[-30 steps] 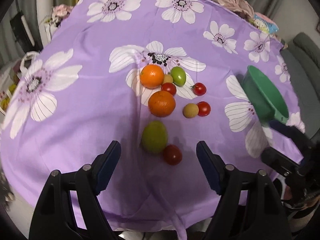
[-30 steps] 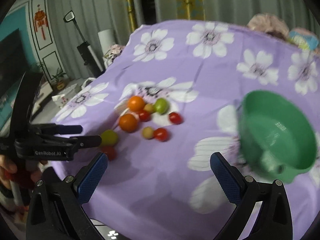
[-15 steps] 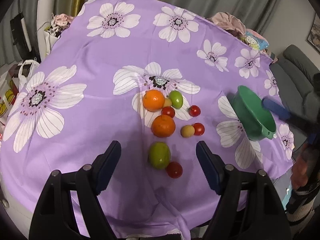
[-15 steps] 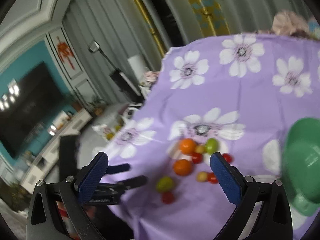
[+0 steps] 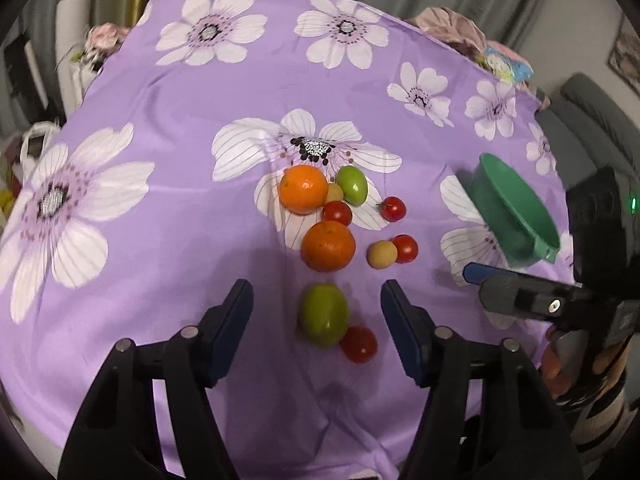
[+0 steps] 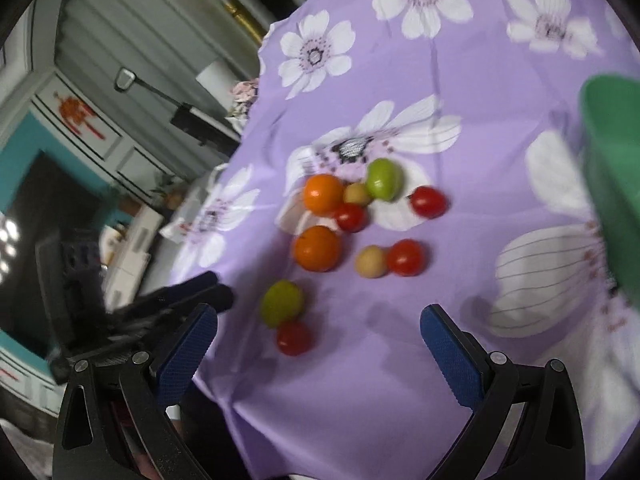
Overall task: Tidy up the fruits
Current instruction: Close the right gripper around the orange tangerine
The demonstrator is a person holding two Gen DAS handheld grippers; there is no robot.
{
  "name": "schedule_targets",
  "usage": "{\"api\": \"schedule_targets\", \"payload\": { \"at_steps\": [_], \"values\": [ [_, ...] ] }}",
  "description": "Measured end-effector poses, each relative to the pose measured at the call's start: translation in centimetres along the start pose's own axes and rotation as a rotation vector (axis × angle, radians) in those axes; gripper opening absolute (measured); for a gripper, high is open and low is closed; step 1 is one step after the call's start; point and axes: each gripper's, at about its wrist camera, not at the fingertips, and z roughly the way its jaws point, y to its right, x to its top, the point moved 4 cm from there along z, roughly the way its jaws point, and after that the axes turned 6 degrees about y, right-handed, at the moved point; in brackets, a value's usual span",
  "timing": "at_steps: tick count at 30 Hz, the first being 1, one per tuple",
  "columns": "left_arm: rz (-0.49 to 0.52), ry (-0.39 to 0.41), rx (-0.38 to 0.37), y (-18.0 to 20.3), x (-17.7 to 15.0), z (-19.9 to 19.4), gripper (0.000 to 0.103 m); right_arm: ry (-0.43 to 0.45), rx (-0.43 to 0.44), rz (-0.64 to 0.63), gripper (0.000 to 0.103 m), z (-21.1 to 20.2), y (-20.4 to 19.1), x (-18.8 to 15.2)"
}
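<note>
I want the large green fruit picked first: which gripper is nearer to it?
Left. The left gripper hovers open right around the large green fruit, which sits between its fingers. The right gripper is off to the fruit's right, toward the green bowl.

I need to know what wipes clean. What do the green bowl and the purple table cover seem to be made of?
Green bowl: likely plastic, going by its smooth, uniform colour and moulded lip. Purple table cover: looks like matte printed fabric; it creases and drapes over the edge.
</note>
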Motion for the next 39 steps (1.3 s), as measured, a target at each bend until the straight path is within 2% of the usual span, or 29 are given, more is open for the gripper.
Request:
{"api": "schedule_targets", "payload": {
  "at_steps": [4, 8, 14, 16, 20, 28, 35, 39],
  "values": [
    [0.052, -0.025, -0.009, 0.3, 0.4, 1.4, 0.065, -0.020, 0.066, 0.104, 0.101, 1.6, 0.8, 0.6],
    [0.088, -0.063, -0.014, 0.6, 0.5, 3.0, 0.061, -0.072, 0.141, 0.214, 0.092, 3.4, 1.8, 0.6],
    [0.116, -0.091, -0.028, 1.2, 1.1, 5.1, 0.058, -0.107, 0.158, 0.291, 0.085, 5.6, 3.0, 0.8],
    [0.124, -0.101, -0.024, 1.3, 1.3, 5.7, 0.056, -0.118, 0.161, 0.291, 0.084, 6.1, 2.9, 1.1],
    [0.113, -0.130, -0.015, 0.8, 1.4, 6.8, 0.048, -0.141, 0.157, 0.286, 0.075, 6.8, 2.9, 1.3],
    [0.131, -0.144, -0.031, 1.0, 1.8, 7.9, 0.047, -0.169, 0.117, 0.240, 0.069, 8.3, 2.8, 2.0],
    [0.127, -0.151, -0.035, 0.8, 2.0, 8.8, 0.046, -0.198, 0.093, 0.201, 0.056, 9.5, 2.9, 2.3],
    [0.151, -0.150, -0.026, 1.0, 1.8, 9.0, 0.043, -0.196, 0.112, 0.208, 0.048, 9.8, 3.4, 2.3]
  ]
}}
